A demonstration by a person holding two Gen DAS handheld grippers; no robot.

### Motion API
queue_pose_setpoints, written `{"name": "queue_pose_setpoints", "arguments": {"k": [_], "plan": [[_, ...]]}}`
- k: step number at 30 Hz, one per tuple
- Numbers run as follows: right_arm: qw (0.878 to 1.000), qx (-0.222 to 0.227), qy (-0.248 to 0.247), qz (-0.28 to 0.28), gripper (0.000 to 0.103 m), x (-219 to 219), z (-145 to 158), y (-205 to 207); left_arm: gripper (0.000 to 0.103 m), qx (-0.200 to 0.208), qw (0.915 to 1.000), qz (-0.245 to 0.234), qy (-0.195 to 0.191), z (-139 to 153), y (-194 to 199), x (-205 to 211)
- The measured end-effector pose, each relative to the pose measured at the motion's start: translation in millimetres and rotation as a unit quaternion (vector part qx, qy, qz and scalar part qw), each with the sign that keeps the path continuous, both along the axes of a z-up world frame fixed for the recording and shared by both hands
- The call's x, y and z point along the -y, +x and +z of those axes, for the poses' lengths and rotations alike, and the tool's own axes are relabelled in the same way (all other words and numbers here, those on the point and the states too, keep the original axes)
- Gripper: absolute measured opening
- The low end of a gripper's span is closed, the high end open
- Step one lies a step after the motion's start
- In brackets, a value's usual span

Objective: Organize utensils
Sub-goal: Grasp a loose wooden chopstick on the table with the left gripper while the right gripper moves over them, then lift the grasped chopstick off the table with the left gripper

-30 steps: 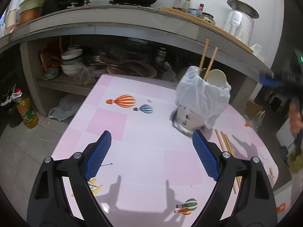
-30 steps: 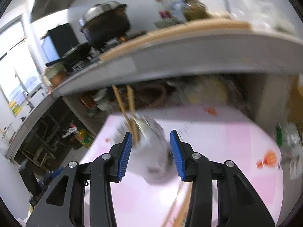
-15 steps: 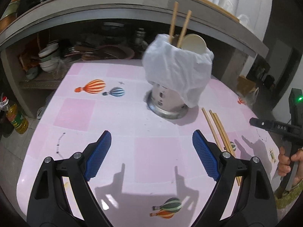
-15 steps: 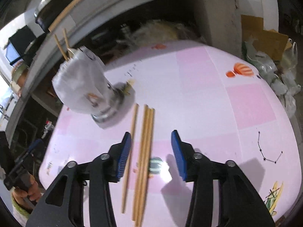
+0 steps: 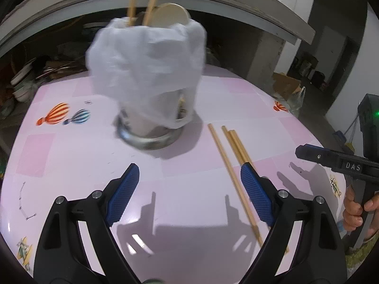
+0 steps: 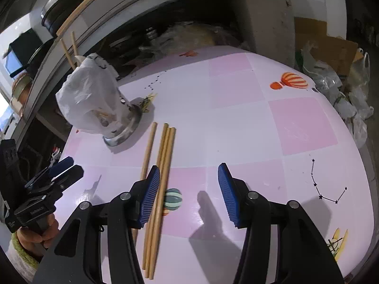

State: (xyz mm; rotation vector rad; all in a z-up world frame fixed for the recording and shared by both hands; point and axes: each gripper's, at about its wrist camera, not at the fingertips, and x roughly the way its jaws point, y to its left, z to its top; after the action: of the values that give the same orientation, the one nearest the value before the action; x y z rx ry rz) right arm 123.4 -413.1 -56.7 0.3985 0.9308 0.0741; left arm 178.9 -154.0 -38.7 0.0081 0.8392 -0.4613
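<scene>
Four loose chopsticks (image 6: pixel 163 165) lay side by side on the pink table (image 6: pixel 260 123), just right of the metal utensil holder (image 5: pixel 151 137). A white plastic bag (image 5: pixel 146 71) draped that holder, with two chopsticks (image 5: pixel 144 0) and a pale spoon (image 5: pixel 171 15) standing in it. The right gripper (image 6: pixel 187 189) hung wide open and empty over the loose sticks, its left finger above them. The left gripper (image 5: pixel 189 189) was open too, empty, facing the holder. A concrete counter (image 5: pixel 213 0) rose behind.
</scene>
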Motion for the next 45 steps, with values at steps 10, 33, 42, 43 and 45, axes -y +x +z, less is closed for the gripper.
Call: {"name": "queue_pose_setpoints", "arguments": {"k": [10, 33, 42, 43, 45], "plan": [[1.0, -0.002, 0.001, -0.003, 0.05, 9, -5, 1, 0.059, -0.025, 0.9989, -0.039, 0.009, -22, 23, 38], [1.0, -0.001, -0.001, -0.009, 0.05, 20, -4, 2, 0.018, -0.057, 0.9936, -0.066, 0.072, -56, 64, 106], [1.0, -0.001, 0.001, -0.013, 0.05, 23, -5, 1, 0.009, -0.056, 0.9929, -0.057, 0.088, -56, 64, 105], [1.0, -0.001, 0.002, -0.013, 0.05, 24, -5, 1, 0.009, -0.056, 0.9929, -0.055, 0.089, -56, 63, 104], [1.0, 0.0, 0.002, -0.014, 0.05, 24, -5, 0, 0.008, -0.058, 0.9929, -0.052, 0.089, -55, 62, 102]]}}
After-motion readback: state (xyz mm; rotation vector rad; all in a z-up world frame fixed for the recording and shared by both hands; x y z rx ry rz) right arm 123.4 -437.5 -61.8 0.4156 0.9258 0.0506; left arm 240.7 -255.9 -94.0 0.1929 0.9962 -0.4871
